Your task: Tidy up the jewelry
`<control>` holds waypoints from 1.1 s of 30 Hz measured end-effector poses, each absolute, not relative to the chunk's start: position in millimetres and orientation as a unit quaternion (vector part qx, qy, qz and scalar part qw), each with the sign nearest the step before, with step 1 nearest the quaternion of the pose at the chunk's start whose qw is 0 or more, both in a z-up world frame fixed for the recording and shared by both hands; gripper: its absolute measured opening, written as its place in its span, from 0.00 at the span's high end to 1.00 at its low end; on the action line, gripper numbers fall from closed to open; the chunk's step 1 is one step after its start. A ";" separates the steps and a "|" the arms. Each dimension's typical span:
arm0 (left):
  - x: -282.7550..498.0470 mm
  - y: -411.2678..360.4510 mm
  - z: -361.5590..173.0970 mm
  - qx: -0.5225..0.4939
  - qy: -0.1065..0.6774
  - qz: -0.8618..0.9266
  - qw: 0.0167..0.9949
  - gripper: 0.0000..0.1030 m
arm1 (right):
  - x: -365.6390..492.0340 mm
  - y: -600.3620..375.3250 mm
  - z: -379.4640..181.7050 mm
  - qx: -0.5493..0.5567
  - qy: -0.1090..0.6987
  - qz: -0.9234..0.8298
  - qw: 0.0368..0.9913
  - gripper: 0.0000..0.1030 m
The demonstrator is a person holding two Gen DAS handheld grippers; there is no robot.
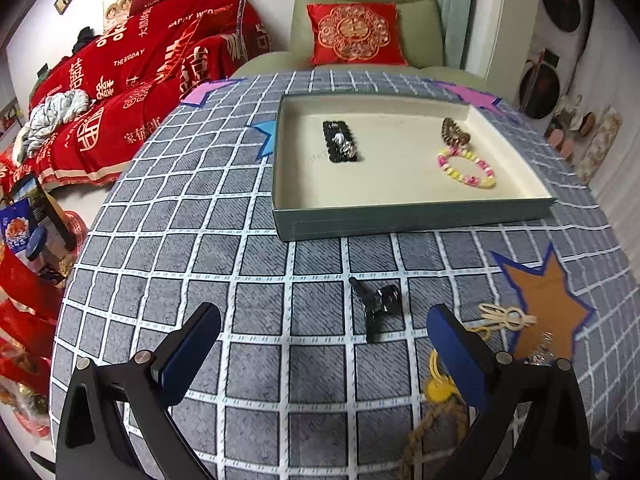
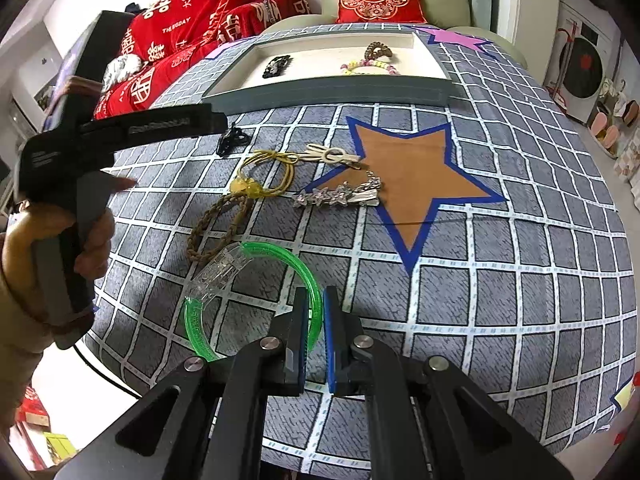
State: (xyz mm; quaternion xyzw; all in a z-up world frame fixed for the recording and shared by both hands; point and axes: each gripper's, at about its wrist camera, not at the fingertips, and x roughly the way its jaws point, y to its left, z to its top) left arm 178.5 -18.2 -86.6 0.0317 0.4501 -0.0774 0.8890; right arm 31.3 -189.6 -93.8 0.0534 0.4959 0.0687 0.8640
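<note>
On the checked tablecloth, going left to right:

Person's hand: far left in the right wrist view, wrapped round the handle of the left tool.

Left gripper: jaws spread wide with nothing between them, hanging over bare cloth. No earlier shot to compare, so that's all there is on it.

Black hair clip: lying on the cloth just ahead of the left gripper's open jaws, not touched by either finger.

Green bangle: the right gripper is clamped tight on its rim, the green band sandwiched between the blue pads. The clear section of the bangle sticks out to the left.

Braided cord: brownish loop just beyond the bangle, touching the yellow hair tie.

Cream clip: right next to the yellow tie, at the edge of the brown star.

Sparkly silver barrette: lies across the star's left edge.

Tray: green box with cream lining at the far side of the table. Inside: a black beaded clip on the left, a bronze claw clip and a pink-yellow bead bracelet on the right, those two touching.
</note>
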 end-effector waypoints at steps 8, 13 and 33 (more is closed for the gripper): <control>192.7 -36.0 -108.6 0.033 0.484 -0.096 0.869 0.08 | 29.5 -200.9 -93.7 0.064 0.494 0.062 0.865 0.93; 192.9 -33.7 -115.3 0.027 0.487 -0.085 0.869 0.23 | 30.2 -205.2 -93.1 0.069 0.492 0.060 0.866 0.93; 171.1 -25.3 -69.1 0.024 0.438 -0.133 0.889 0.70 | 54.2 -228.9 -64.9 0.073 0.469 0.051 0.879 0.93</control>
